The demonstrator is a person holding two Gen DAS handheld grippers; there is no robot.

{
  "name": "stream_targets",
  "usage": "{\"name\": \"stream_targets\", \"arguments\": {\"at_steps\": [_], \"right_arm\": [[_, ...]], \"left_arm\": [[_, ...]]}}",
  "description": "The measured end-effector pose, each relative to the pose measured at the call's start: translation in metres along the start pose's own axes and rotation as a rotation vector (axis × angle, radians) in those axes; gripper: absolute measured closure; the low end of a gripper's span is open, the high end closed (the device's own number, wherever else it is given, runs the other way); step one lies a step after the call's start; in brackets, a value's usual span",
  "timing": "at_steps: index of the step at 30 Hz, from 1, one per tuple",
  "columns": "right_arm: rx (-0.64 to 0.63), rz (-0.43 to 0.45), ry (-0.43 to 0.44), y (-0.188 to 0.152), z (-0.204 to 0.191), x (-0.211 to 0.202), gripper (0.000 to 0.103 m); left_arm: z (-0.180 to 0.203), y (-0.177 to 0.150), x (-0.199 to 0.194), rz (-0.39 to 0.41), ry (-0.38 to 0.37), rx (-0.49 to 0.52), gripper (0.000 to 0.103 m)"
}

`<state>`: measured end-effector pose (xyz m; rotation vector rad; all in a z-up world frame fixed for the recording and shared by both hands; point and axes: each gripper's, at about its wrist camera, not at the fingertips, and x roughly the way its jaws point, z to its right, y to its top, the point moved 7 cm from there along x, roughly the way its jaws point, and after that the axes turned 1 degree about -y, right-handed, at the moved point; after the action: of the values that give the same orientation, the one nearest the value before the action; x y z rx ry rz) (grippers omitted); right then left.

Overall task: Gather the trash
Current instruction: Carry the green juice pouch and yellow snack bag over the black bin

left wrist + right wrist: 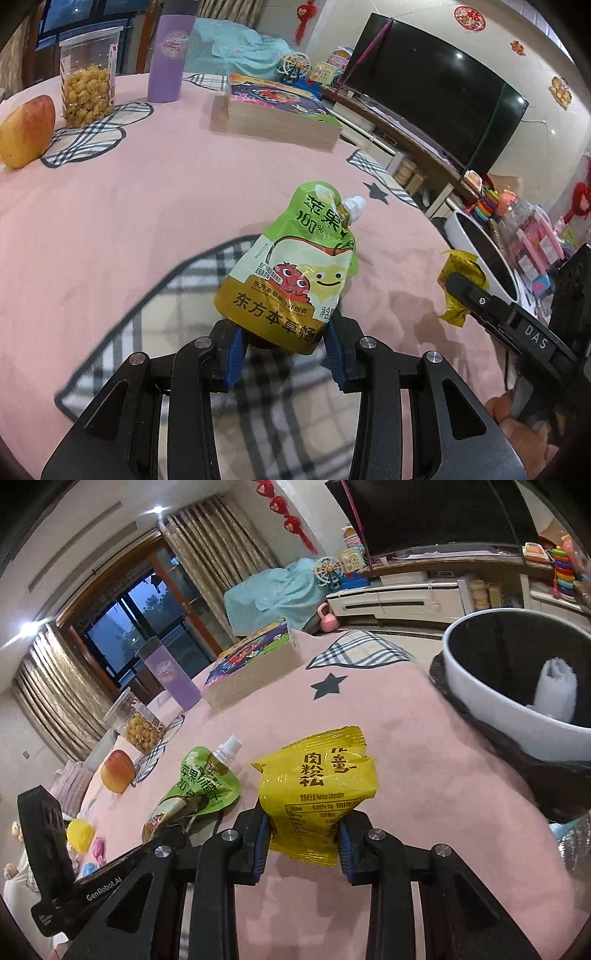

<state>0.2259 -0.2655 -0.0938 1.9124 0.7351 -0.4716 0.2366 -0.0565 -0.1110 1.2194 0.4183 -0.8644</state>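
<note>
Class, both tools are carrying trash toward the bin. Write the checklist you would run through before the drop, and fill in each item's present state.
1. Left tool clamped on the green juice pouch: ok.
2. Right tool clamped on the yellow snack wrapper: ok.
3. Pouch spout capped: not ok, no cap visible.
4. White bin open, with room inside: ok.
5. Either item already above the bin opening: not ok, both are over the pink tablecloth.
6. Pouch empty, no drip risk: cannot tell.

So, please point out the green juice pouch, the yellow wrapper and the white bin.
green juice pouch (295, 266), left wrist view, printed front
yellow wrapper (317, 790), right wrist view, printed face
white bin (476, 690), right wrist view, outer wall
</note>
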Motion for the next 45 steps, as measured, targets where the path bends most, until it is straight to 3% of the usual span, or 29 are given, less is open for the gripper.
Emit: {"name": "stream_targets", "arguments": {"at_steps": [17, 45], "right_arm": [[-0.048, 0.017, 0.038, 0.013, 0.021, -0.046, 0.072], [0.016, 0.088, -0.023, 0.039, 0.087, -0.092, 0.072]], "left_arm": [[0.069, -0.003, -0.018, 0.042, 0.028, 0.106, 0.068], [0.142, 0.000, 0.006, 0.017, -0.002, 0.258, 0.068]]}}
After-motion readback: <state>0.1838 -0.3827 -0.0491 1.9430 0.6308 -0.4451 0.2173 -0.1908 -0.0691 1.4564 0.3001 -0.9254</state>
